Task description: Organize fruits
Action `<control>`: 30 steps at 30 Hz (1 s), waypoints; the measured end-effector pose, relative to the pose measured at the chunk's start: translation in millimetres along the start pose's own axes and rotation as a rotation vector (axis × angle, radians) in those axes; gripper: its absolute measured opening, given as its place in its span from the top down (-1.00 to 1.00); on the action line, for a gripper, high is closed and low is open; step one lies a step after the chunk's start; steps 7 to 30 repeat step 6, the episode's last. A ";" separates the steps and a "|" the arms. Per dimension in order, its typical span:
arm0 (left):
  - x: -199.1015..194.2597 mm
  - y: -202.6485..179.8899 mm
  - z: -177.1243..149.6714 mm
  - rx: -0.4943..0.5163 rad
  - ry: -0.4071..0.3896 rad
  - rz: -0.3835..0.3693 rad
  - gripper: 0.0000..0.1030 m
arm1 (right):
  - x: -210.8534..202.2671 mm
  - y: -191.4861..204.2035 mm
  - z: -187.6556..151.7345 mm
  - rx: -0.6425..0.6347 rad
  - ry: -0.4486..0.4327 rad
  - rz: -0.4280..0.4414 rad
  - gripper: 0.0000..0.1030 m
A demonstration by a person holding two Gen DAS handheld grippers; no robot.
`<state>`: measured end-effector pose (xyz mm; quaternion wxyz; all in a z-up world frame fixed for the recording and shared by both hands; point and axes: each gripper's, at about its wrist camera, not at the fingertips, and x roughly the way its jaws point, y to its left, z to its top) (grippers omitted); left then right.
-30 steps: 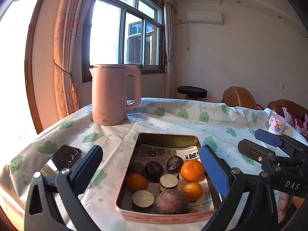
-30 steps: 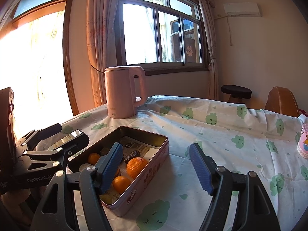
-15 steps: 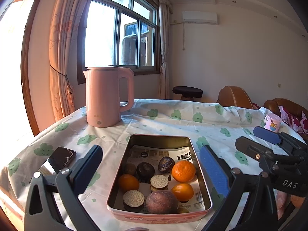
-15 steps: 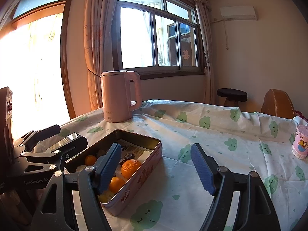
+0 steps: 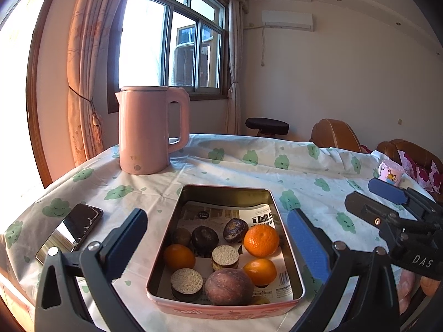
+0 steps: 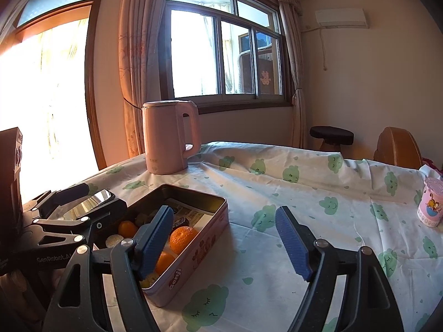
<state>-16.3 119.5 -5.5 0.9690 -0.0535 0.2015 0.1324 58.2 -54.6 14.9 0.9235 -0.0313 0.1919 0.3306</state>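
A pink metal tin (image 5: 224,310) sits on the table and holds several fruits: oranges (image 5: 261,240), a brown passion fruit (image 5: 229,286), dark fruits (image 5: 205,237) and cut rounds (image 5: 225,255). My left gripper (image 5: 218,238) is open and empty, its fingers straddling the tin from above the near end. My right gripper (image 6: 224,232) is open and empty, just right of the tin (image 6: 193,251); it also shows in the left wrist view (image 5: 387,202). The left gripper shows at the left of the right wrist view (image 6: 72,207).
A pink kettle (image 5: 151,130) stands at the back left of the table. A phone (image 5: 70,231) lies left of the tin. A small pink cup (image 6: 430,202) stands at the right. A cloud-print cloth (image 6: 304,193) covers the table. Chairs (image 5: 335,135) stand behind.
Both grippers have pulled back and up a little, so the tin sits farther ahead and more of the table shows. Both stay open. The fruits have not moved.
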 end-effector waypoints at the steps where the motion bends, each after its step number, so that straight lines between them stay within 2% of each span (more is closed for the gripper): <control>1: 0.0 -0.6 -0.3 0.001 0.001 -0.003 -1.00 | -0.5 -1.5 -0.5 -0.001 0.001 -0.004 -0.50; 6: -0.4 -4.3 -1.8 0.020 0.002 -0.012 -1.00 | -7.0 -25.0 -5.9 0.009 0.018 -0.049 -0.50; 30: -0.4 -4.3 -1.8 0.020 0.002 -0.012 -1.00 | -7.0 -25.0 -5.9 0.009 0.018 -0.049 -0.50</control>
